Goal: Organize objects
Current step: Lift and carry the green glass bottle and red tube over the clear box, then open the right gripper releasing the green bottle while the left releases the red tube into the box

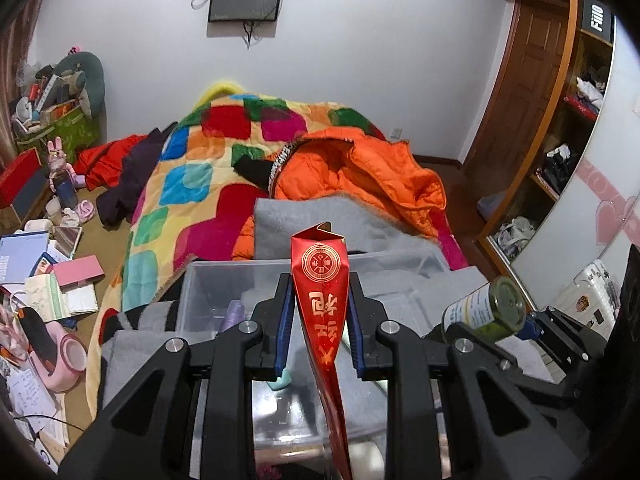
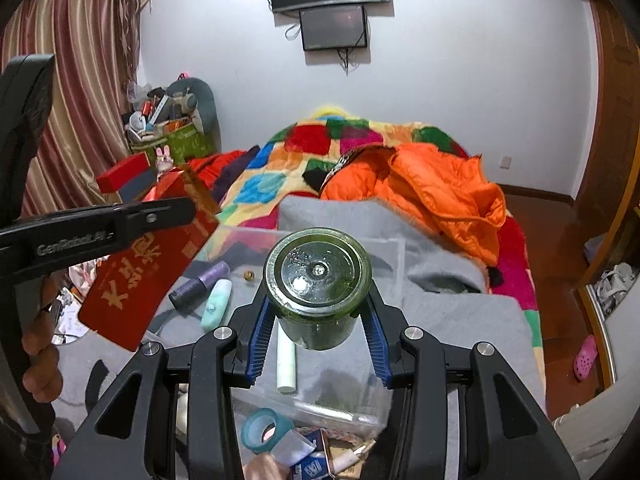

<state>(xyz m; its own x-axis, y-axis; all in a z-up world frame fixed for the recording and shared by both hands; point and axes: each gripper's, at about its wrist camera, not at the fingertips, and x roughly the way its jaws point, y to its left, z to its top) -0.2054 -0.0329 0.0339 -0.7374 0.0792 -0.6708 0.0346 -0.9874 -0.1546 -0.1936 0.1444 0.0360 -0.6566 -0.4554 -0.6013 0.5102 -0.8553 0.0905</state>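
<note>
My left gripper (image 1: 320,320) is shut on a flat red packet with gold characters (image 1: 320,276), held edge-on above a clear plastic bin (image 1: 208,280). The packet also shows in the right wrist view (image 2: 136,280), clamped by the left gripper's finger (image 2: 120,220). My right gripper (image 2: 318,320) is shut on a green glass jar (image 2: 316,264), bottom facing the camera, above the same bin (image 2: 394,248). The jar also shows in the left wrist view (image 1: 486,308). In the bin lie a purple tube (image 2: 200,280), a mint bottle (image 2: 216,304) and a white stick (image 2: 286,360).
The bin stands on a grey blanket (image 2: 460,312) on a bed with a colourful quilt (image 1: 192,184) and an orange jacket (image 1: 360,176). A teal tape roll (image 2: 264,432) and small items lie near the front. Clutter covers the floor on the left (image 1: 48,272). A wardrobe (image 1: 560,140) stands on the right.
</note>
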